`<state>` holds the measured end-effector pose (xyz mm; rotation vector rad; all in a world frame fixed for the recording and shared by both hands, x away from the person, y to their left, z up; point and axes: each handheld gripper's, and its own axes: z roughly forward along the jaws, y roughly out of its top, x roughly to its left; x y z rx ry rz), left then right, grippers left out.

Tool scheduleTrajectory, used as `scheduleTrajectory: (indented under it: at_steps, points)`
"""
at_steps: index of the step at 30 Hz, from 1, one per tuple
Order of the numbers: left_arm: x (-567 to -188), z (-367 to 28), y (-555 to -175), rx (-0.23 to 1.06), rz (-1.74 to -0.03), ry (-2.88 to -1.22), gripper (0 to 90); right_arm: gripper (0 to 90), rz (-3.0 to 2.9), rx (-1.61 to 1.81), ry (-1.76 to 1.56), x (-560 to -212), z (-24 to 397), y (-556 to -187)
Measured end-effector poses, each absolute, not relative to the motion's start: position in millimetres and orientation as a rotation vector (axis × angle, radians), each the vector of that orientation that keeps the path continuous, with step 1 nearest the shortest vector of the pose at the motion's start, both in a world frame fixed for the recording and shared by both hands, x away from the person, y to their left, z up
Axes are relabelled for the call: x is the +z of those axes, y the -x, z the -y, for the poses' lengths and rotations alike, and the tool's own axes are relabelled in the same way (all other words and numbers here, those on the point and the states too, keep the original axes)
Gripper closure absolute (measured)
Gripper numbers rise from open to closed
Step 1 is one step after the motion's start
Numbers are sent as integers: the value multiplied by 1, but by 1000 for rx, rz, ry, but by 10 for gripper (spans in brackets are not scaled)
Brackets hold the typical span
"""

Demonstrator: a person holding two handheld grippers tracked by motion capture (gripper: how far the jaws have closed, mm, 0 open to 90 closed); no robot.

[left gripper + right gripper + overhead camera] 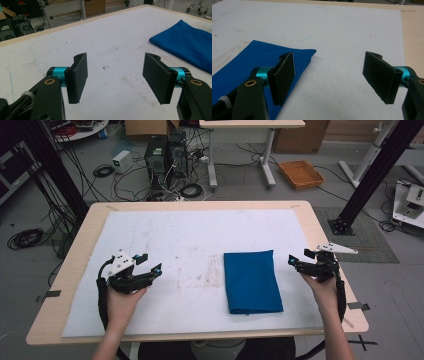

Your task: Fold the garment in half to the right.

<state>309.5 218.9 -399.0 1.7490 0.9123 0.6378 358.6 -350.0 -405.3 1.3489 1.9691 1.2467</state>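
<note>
Here's the blue cloth [252, 281], folded into a neat rectangle and lying flat on the white mat [190, 240] that covers the tabletop [320, 227], a little right of centre and toward the near edge. Over on the left, the left gripper [152, 263] hovers above the mat, well apart from the cloth, jaws spread wide with nothing between them; from the left gripper view the cloth [186, 42] sits off to the upper right, past a patch of brownish stains [130, 80] on the mat. On the other side, the right gripper [299, 258] sits just beside the cloth's right edge, pointing toward it, jaws standing wide apart and empty. In the right gripper view the cloth [252, 60] runs under and behind the left-hand jaw, its corner reaching into the gap, while the other jaw hangs over bare white mat. Neither gripper is touching the cloth.
</note>
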Motion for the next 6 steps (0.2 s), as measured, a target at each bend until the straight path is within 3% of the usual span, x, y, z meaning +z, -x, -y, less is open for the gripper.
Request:
scheduleTrajectory:
  at_steps: [6]
  points:
    - [-400,-219,-311,631,-915,-1749,364,256,-1975,1243,-1343,-406,350,-359]
